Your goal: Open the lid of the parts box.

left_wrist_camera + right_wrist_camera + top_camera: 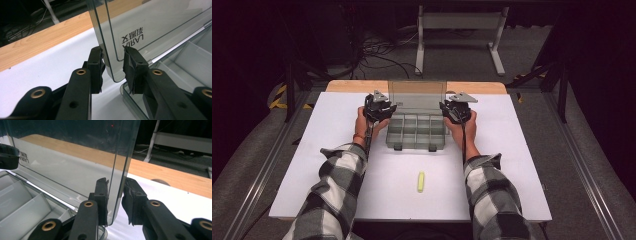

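Currently: left tongs (113,68) and right tongs (116,200) each straddling side edge of upright clear lid (417,95), jaws narrow, pads not pressing. Compartment box (416,131) sitting mid-surface (337,125). Judging lid-closing step; next calling for even downward swing.

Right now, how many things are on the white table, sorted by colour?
Clear grey: 1, the compartment box with its lid standing up.
Yellow: 1, a small yellow stick lying near the front edge of the table.
Black: 2, the left gripper and the right gripper, one at each side edge of the lid.
Total: 4
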Motion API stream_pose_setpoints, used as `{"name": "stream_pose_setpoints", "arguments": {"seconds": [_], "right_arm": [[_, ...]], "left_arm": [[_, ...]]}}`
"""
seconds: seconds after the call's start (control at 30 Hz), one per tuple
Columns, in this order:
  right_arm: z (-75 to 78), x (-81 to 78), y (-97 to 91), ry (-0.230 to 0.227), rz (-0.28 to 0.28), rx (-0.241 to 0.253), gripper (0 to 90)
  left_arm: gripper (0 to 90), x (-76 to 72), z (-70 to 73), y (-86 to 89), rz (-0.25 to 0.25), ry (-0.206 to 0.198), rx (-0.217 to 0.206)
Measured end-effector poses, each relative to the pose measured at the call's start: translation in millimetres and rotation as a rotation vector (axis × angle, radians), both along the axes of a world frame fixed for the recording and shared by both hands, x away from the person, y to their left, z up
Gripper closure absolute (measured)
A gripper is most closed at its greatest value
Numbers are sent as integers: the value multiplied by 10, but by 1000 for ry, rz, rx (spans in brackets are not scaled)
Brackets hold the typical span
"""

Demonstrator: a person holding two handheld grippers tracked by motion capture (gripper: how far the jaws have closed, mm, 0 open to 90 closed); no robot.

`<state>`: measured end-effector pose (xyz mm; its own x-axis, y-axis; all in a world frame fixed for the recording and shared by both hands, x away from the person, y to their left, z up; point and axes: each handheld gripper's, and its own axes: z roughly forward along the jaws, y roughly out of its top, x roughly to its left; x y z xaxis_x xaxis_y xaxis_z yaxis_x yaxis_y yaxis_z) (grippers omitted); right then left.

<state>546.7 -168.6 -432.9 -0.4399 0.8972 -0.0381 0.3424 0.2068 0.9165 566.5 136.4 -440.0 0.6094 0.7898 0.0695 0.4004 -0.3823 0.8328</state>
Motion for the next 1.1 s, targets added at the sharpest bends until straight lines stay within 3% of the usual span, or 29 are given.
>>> {"name": "stream_pose_setpoints", "arguments": {"seconds": [0.57, 0.73, 1.1], "right_arm": [[-115, 43, 40, 79, -13, -34, 699], [-133, 48, 49, 87, -14, -35, 690], [-95, 75, 86, 105, -27, -85, 653]], "left_arm": [[696, 18, -17, -29, 39, 50, -1], [706, 21, -18, -24, 43, 49, 8], [680, 26, -6, -38, 49, 37, 46]]}}
